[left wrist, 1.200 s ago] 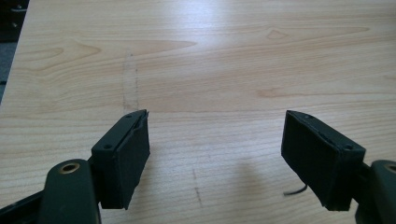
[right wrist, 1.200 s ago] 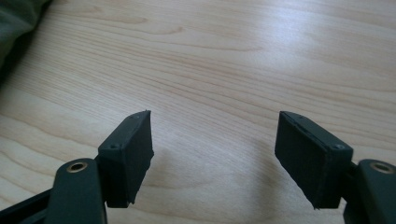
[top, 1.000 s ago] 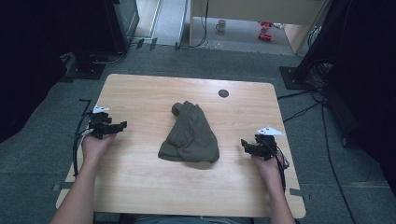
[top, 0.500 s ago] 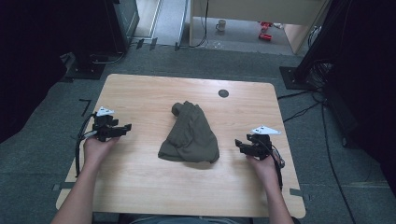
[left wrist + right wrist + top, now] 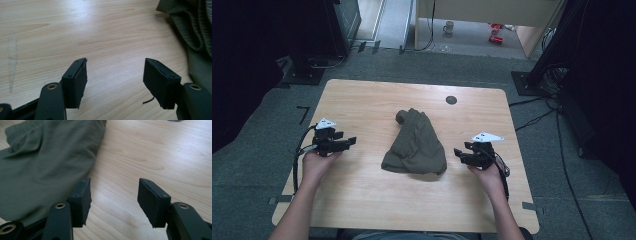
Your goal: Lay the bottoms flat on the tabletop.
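Note:
An olive-green crumpled garment [image 5: 416, 142] lies in the middle of the wooden table [image 5: 377, 100]. My left gripper [image 5: 350, 142] hovers to its left, jaws open and empty, pointing at the cloth. In the left gripper view the gripper [image 5: 115, 75] is over bare wood, with the garment [image 5: 197, 32] at the right edge. My right gripper [image 5: 458, 153] sits close to the garment's right side, also open and empty. The right gripper view shows this gripper [image 5: 113, 195] with its left jaw near the garment [image 5: 45, 160].
A small dark round grommet [image 5: 451, 100] is set in the table near the far edge. Grey carpet surrounds the table, with cables [image 5: 537, 117] on the right and black equipment stands [image 5: 312, 70] at the back left.
Both grippers have moved inward toward the garment. The right one has come closer to its right edge. The garment has not moved.

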{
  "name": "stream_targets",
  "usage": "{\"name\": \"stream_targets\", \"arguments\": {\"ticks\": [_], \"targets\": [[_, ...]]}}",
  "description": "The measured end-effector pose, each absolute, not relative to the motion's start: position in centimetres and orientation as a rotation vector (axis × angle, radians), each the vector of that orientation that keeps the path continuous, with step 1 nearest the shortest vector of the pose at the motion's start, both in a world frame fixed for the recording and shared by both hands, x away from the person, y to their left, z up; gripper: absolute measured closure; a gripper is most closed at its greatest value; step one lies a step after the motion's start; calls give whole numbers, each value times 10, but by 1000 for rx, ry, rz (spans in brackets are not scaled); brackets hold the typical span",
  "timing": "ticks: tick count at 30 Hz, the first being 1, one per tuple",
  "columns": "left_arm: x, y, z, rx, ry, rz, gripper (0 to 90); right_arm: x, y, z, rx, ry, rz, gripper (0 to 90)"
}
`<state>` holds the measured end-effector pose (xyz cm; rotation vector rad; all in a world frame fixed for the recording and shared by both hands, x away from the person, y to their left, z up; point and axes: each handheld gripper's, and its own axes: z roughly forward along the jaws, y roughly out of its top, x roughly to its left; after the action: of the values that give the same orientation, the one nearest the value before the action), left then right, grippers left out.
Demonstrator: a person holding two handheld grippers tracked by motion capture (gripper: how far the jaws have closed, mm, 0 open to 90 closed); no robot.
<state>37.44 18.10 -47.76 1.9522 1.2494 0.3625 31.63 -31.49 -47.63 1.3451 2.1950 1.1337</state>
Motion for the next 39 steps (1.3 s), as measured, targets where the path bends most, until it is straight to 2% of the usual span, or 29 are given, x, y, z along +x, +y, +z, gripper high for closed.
{"name": "stream_targets", "arguments": {"ticks": [11,39], "targets": [[363,166,-476,1985,1183,347,385,317,-294,-471,1268,2263,1173,498],[350,124,-480,2026,1035,260,395,306,-248,-464,1102,2370,1181,471]]}}
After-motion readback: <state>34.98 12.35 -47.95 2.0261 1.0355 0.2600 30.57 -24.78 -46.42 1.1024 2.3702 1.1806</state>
